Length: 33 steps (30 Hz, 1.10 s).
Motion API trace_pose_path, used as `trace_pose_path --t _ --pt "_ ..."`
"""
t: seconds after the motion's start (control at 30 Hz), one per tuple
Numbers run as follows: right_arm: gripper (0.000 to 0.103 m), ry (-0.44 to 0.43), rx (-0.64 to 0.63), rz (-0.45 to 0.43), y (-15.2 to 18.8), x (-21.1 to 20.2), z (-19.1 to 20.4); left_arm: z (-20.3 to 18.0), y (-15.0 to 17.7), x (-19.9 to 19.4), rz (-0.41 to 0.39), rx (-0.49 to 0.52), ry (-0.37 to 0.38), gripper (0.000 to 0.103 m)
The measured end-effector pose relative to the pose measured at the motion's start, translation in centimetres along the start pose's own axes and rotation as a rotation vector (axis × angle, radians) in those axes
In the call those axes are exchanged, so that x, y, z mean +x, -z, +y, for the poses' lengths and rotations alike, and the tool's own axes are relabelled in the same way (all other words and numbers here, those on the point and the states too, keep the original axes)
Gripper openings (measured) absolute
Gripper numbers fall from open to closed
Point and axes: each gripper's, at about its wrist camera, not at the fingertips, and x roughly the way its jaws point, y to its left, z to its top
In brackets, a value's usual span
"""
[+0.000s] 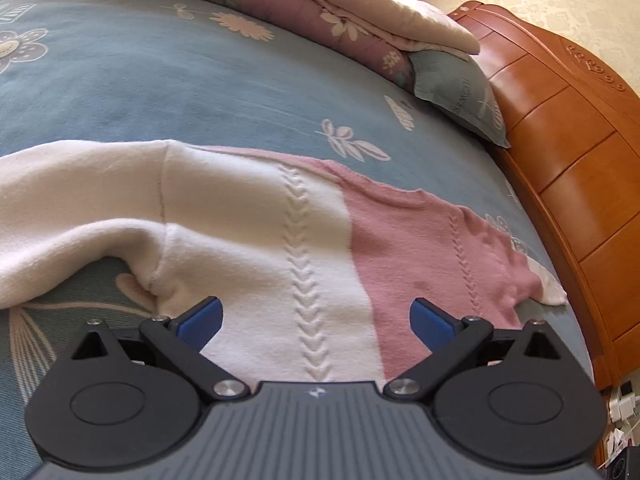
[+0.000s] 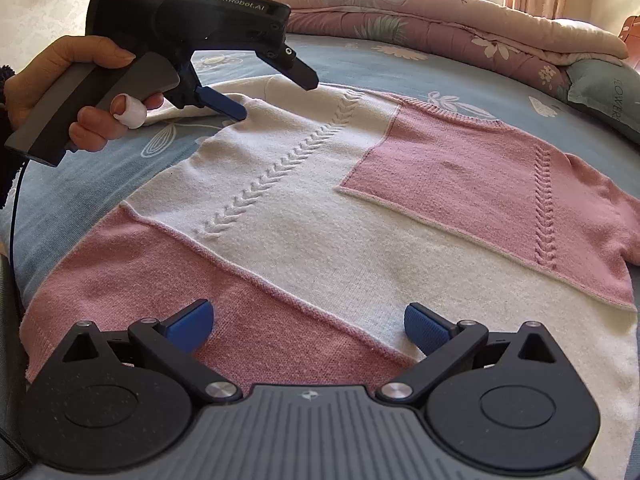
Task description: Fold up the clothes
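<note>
A knitted sweater (image 1: 256, 220) of cream and pink blocks with raised braid lines lies spread flat on the bed. In the left wrist view my left gripper (image 1: 316, 316) hovers open just above the cream body beside a sleeve seam, with nothing between its blue pads (image 1: 202, 318). In the right wrist view my right gripper (image 2: 306, 320) is open low over the sweater (image 2: 320, 240) near its pink hem band. That view also shows a hand (image 2: 52, 64) holding the left gripper (image 2: 272, 88) over the far cream shoulder, one blue finger (image 2: 224, 106) close to the cloth.
A blue floral bedsheet (image 1: 160, 80) covers the bed around the sweater. A folded pink floral quilt (image 2: 420, 20) lies along the far side, with a grey-green pillow (image 1: 456, 88) at its end. An orange wooden headboard (image 1: 560, 140) borders the right. A black cable (image 2: 14, 208) hangs left.
</note>
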Motion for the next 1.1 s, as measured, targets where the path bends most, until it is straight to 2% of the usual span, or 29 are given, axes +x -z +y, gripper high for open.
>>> trace_pose_path --t 0.07,0.13,0.2,0.23,0.4,0.47,0.6,0.77,0.9,0.97,1.1 --pt "0.103 0.008 0.003 -0.010 0.1 -0.5 -0.3 -0.6 0.9 1.0 0.035 0.007 -0.004 0.101" --pt "0.103 0.019 0.011 -0.023 0.2 -1.0 -0.7 -0.3 2.1 1.8 0.049 0.001 -0.053 0.101" --pt "0.103 0.028 0.027 -0.038 0.2 -1.6 -1.2 0.2 3.3 1.2 0.006 0.008 -0.049 0.102" --pt "0.103 0.033 0.034 -0.045 0.2 -1.9 -1.5 0.2 3.6 0.8 0.011 0.002 -0.060 0.102" --pt "0.103 0.141 0.028 -0.075 0.5 -3.0 -3.1 -2.1 4.0 -0.9 0.084 0.046 -0.166 0.102" --pt "0.103 0.171 0.041 -0.052 0.7 -2.7 -3.8 -3.6 3.6 -1.0 0.082 0.069 -0.138 0.102" --pt "0.103 0.146 0.089 0.038 1.4 -1.2 -4.9 -7.4 2.3 0.5 0.073 0.105 -0.053 0.102" --pt "0.103 0.105 0.099 0.018 2.1 -1.4 -5.5 -11.4 1.6 5.4 0.096 0.132 0.020 0.102" --pt "0.103 0.102 0.075 0.010 2.2 -1.5 -5.4 -11.7 2.3 9.3 0.131 0.105 0.016 0.102" --pt "0.103 0.101 0.068 0.010 2.2 -1.5 -5.3 -11.6 2.2 10.2 0.077 0.114 -0.003 0.102" --pt "0.103 0.108 0.064 0.017 2.0 -1.4 -5.1 -11.7 -0.7 12.1 0.070 0.068 -0.060 0.102"
